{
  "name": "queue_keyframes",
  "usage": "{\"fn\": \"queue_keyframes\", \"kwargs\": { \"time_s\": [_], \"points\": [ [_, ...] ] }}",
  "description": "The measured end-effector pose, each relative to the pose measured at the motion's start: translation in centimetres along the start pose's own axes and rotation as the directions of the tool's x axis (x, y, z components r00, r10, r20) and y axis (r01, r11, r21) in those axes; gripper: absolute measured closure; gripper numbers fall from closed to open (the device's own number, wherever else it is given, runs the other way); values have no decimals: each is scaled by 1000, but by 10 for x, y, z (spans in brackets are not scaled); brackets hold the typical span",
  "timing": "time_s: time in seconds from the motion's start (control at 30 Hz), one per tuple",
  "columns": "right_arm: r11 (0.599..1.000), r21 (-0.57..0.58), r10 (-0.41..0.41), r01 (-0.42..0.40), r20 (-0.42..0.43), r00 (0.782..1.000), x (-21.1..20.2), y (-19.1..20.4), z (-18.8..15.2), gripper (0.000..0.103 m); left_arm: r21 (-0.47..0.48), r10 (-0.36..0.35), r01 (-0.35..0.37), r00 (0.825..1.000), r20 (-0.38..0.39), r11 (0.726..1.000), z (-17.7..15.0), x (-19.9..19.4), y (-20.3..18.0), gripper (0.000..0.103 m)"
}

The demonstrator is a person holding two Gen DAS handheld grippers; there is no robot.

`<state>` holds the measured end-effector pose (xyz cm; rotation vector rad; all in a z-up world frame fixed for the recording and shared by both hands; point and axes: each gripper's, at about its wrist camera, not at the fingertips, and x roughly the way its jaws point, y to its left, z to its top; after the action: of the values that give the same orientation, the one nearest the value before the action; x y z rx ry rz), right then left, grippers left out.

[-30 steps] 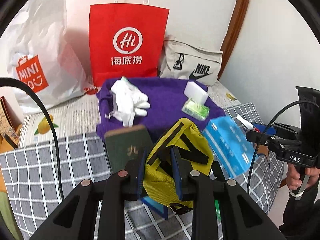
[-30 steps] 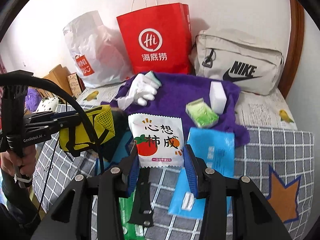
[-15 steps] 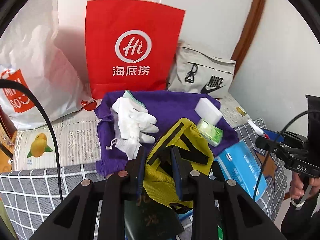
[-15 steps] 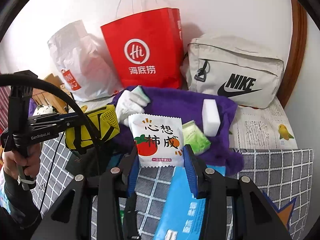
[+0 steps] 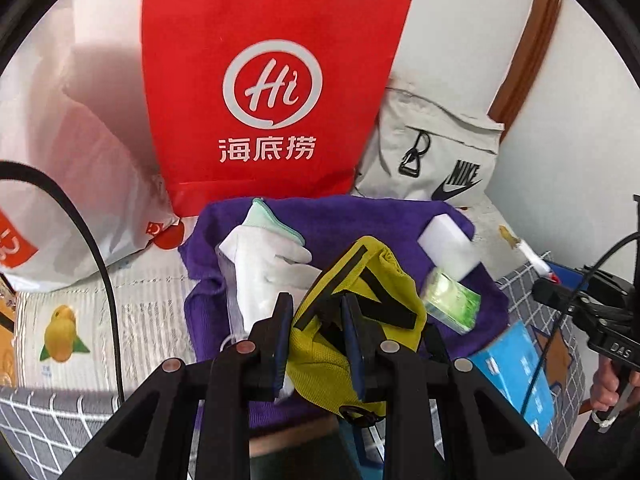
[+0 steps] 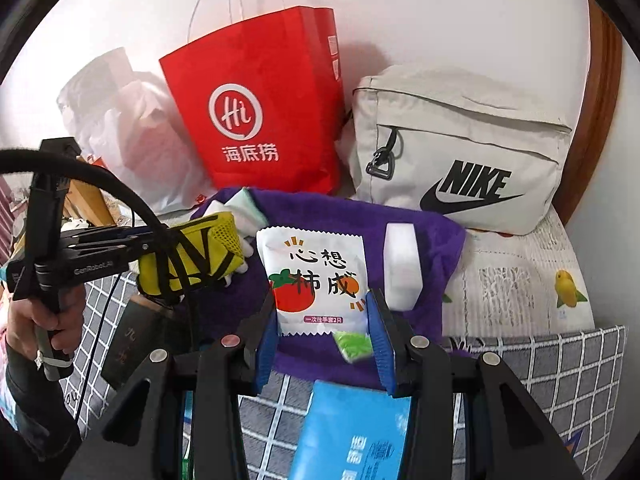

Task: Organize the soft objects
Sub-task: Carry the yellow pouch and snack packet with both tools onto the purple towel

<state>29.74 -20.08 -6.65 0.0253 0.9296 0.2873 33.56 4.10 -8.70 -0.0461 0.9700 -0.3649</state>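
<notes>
My left gripper point(image 5: 316, 312) is shut on a yellow mesh pouch with black straps point(image 5: 356, 300), held above the purple towel point(image 5: 360, 216); it also shows in the right wrist view point(image 6: 192, 252). My right gripper point(image 6: 322, 312) is shut on a white packet with a tomato print point(image 6: 312, 280), held over the same towel point(image 6: 432, 232). On the towel lie white gloves point(image 5: 264, 264), a white sponge point(image 5: 448, 248) and a green packet point(image 5: 452, 300).
A red paper bag point(image 5: 264, 92), a beige Nike bag point(image 6: 460, 156) and a white plastic bag point(image 5: 60, 168) stand against the wall behind the towel. A blue packet point(image 6: 352, 432) and a dark green booklet point(image 6: 128, 340) lie on the grey checked cover.
Both grippers have moved forward toward the purple towel and the bags, each still holding its item. The towel and red bag now look larger and closer.
</notes>
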Motion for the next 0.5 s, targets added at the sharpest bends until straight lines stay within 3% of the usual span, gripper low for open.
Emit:
{"fn": "queue_keyframes", "kwargs": {
  "time_s": [0.5],
  "points": [
    [1000,14,-5,5,-25,1000,31,-15,20,61,60,34,-27,992,-121,998,5,62,-5,79]
  ]
}}
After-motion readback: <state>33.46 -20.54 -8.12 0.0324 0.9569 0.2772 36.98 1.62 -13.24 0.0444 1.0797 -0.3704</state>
